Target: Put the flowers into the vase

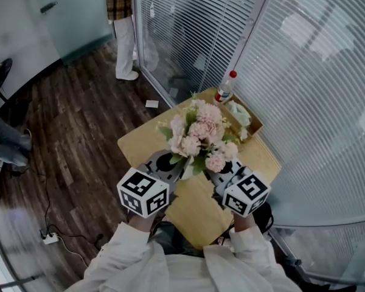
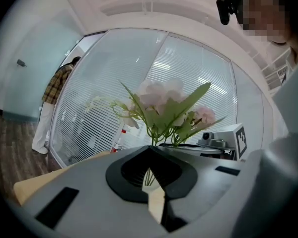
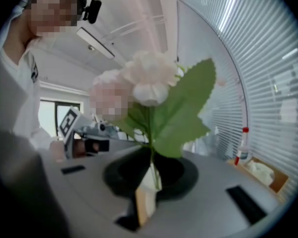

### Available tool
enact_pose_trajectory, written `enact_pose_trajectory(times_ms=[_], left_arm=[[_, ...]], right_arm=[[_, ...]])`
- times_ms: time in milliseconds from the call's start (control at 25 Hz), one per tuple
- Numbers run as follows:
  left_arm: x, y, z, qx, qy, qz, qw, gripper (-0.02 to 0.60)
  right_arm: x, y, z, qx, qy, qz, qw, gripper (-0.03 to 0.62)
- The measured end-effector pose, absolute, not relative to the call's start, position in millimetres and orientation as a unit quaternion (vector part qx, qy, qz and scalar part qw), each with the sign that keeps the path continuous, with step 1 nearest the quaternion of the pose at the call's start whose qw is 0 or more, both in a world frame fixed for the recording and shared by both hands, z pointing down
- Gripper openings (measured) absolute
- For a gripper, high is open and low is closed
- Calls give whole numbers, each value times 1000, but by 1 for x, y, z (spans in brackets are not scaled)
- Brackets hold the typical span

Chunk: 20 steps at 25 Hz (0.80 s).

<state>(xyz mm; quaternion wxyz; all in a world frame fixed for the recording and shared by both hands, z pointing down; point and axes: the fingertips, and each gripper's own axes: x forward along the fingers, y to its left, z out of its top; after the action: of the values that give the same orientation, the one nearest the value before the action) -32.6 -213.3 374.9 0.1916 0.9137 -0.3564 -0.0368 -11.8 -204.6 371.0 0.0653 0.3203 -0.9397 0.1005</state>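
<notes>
A bunch of pink and white flowers (image 1: pixel 198 135) stands over the small wooden table (image 1: pixel 140 145), and its stems run down between my two grippers. A white vase (image 1: pixel 186 171) shows just under the leaves. My left gripper (image 1: pixel 177 166) has its jaws together, with the bunch's stems (image 2: pixel 154 133) rising just beyond its tips (image 2: pixel 151 147). I cannot tell whether it pinches anything. My right gripper (image 1: pixel 218 174) is shut on the thin stem (image 3: pixel 152 167) of one white flower (image 3: pixel 149 83) with a broad green leaf. That stem passes between its tips (image 3: pixel 152 150).
A red-capped bottle (image 1: pixel 226 87) and an open cardboard box (image 1: pixel 246 117) sit at the table's far corner against the glass wall with blinds. A person (image 1: pixel 125 29) stands on the dark wood floor beyond. Cables (image 1: pixel 52 239) lie at the lower left.
</notes>
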Motion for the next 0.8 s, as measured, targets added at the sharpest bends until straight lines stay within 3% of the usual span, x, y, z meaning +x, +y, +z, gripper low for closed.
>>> enact_pose_trajectory(times_ms=[440, 800], left_arm=[[-31, -207, 379, 914, -357, -30, 192, 9], [-30, -205, 382, 915, -351, -26, 196, 9]], right_arm=[[-10, -198, 385, 308, -938, 116, 110, 19], [-10, -197, 403, 319, -925, 113, 175, 60]])
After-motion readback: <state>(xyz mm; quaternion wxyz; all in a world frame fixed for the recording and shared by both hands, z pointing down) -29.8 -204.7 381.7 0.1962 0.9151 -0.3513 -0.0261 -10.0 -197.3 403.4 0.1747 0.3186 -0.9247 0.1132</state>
